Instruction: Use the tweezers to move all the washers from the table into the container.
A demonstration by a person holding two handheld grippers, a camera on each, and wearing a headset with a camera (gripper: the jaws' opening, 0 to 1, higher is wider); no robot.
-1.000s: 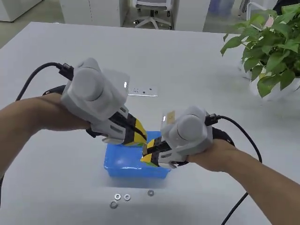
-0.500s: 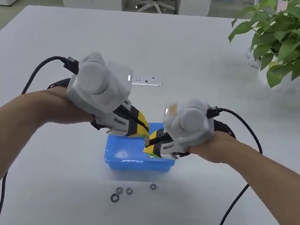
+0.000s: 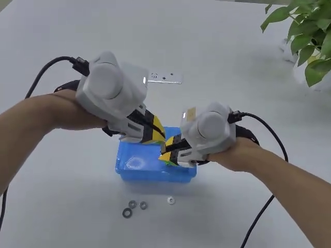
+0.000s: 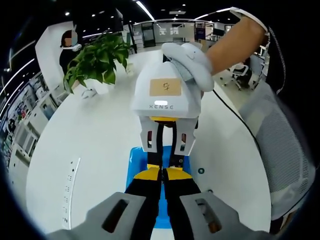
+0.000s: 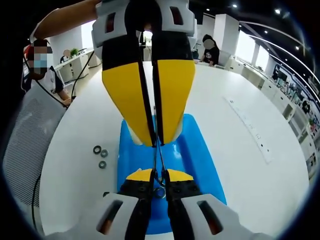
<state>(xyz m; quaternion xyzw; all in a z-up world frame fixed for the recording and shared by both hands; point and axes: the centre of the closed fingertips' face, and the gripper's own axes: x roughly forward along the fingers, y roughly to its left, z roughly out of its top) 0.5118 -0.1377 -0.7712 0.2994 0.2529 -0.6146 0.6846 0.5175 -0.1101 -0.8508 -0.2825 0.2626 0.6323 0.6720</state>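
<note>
Over the blue container [image 3: 135, 166], the left tongs [image 3: 158, 138] and the right tongs [image 3: 166, 155] meet tip to tip, each held in a person's hand. Both are closed on the thin tweezers [image 5: 156, 145], which run from between the left tongs' yellow tips into the right tongs' tips. The container's floor lies directly beneath both sets of tips. Nearer the person than the tongs, just outside the container's wall, four washers [image 3: 133, 205] lie on the white table [image 3: 62, 206]: three clustered, one slightly apart.
</note>
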